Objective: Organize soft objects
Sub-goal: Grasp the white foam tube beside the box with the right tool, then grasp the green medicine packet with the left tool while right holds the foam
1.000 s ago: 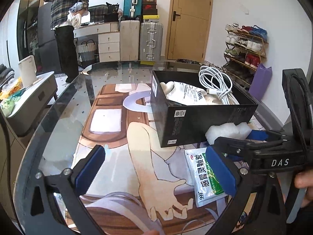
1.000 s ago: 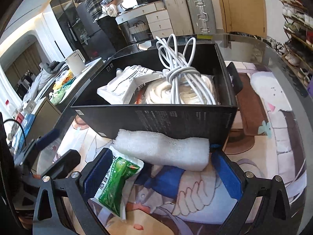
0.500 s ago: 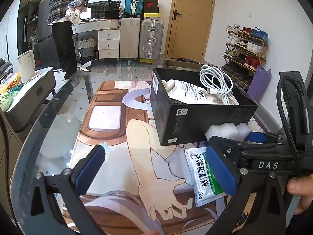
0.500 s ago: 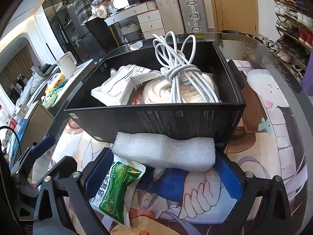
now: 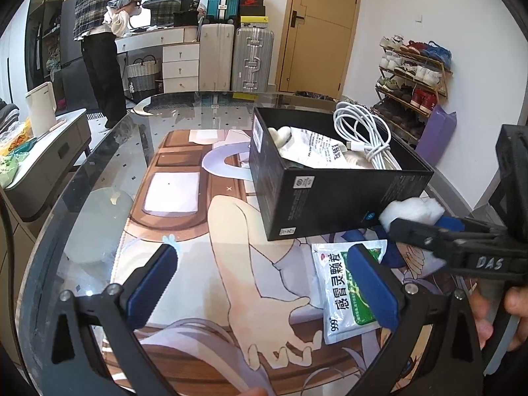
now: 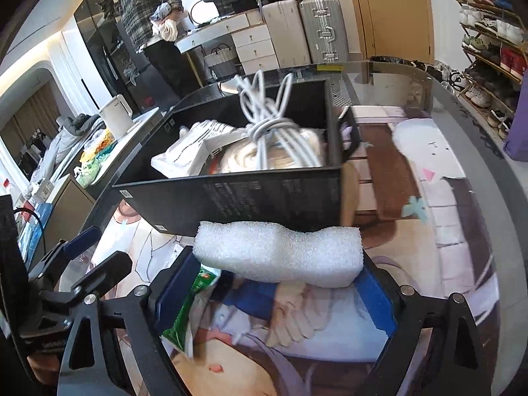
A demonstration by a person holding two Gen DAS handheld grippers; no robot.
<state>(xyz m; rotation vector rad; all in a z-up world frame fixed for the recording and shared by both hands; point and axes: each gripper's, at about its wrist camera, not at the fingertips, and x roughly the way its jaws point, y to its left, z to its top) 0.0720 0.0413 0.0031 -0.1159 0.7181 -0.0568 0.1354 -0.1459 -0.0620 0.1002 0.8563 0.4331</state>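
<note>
Just in front of the black box (image 6: 244,198), the white foam piece (image 6: 280,254) sits clamped crosswise between the blue pads of the right hand-held gripper (image 6: 277,290), lifted off the desk (image 5: 99,171) and close to the box's near wall; can't tell if it touches the wall. In the left wrist view the same foam (image 5: 412,209) shows at the box's near right corner, with the right gripper's black frame under it. Left hand-held gripper (image 5: 260,280) is released, jaws spread wide, nothing between them, hovering over the printed mat (image 5: 231,231) in front of the box. A white-green medicine sachet (image 5: 340,293) lies flat on the mat in front of the box, partly behind the left gripper's right pad. Inside the box: a coiled white cable (image 5: 363,135), a white printed bag (image 5: 313,151) and a cream soft item (image 6: 280,158) under the cable. Behind the box, far side of the room: a person in a plaid shirt (image 5: 102,33), suitcases (image 5: 252,59), a shoe rack (image 5: 412,66) to the right.
</note>
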